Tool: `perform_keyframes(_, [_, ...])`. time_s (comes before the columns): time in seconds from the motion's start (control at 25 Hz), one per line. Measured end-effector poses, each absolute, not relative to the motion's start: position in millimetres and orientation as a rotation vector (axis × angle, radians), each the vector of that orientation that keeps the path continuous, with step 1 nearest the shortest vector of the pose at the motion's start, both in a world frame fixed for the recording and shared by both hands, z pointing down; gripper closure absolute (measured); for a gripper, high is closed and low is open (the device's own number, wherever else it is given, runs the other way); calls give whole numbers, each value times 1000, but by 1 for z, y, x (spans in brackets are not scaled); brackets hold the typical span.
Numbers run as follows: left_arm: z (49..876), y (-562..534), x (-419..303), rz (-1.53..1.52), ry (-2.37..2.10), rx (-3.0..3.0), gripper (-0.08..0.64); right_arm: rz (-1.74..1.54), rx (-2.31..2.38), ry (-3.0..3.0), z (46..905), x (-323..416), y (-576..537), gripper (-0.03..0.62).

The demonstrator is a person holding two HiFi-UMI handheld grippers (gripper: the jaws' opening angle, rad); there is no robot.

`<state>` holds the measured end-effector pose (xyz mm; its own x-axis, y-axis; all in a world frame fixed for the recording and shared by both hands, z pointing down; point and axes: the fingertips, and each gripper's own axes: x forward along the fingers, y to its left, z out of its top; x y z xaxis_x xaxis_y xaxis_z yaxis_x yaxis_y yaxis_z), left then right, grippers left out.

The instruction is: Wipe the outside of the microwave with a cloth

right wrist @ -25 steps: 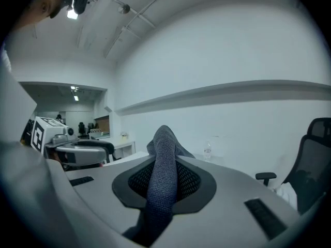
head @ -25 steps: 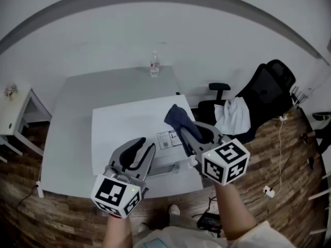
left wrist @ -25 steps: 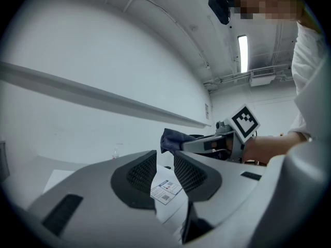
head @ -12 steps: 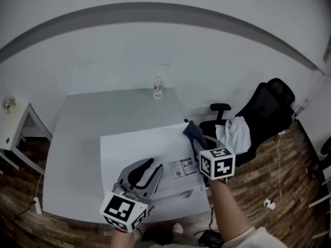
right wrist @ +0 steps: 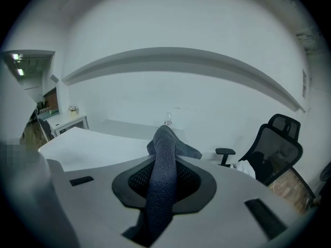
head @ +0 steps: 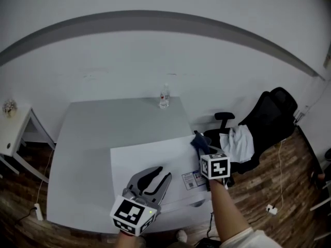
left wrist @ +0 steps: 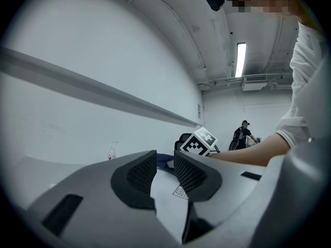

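R gripper (head: 201, 150), clamped on blue cloth (head: 197, 139), has slid to the microwave (head: 145, 159) top's right edge; side wipe likely next. L gripper (head: 163, 173) jaws slightly apart, empty.

We are noting a grey table (head: 103, 133) standing against a white wall (head: 155, 66), a black chair (head: 270, 113) sitting on wood flooring (head: 295, 185), and a ceiling light (left wrist: 240, 59) glowing.

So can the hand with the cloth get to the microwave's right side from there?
Probably yes: the right gripper holds the cloth at the microwave's right edge, with nothing between them.
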<state>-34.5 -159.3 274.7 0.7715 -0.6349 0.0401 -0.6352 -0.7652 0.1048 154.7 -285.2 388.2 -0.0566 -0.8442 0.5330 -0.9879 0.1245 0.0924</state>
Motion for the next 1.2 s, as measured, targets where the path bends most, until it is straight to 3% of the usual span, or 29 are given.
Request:
perform_keyframes(0.68, [285, -154, -76, 3, -1065, 2811, 456, 420, 1723, -1798, 406, 134, -286, 518])
perform_keyframes(1.2, [284, -150, -104, 4, -1099, 2791, 456, 413, 1592, -1925, 407, 45, -278, 518])
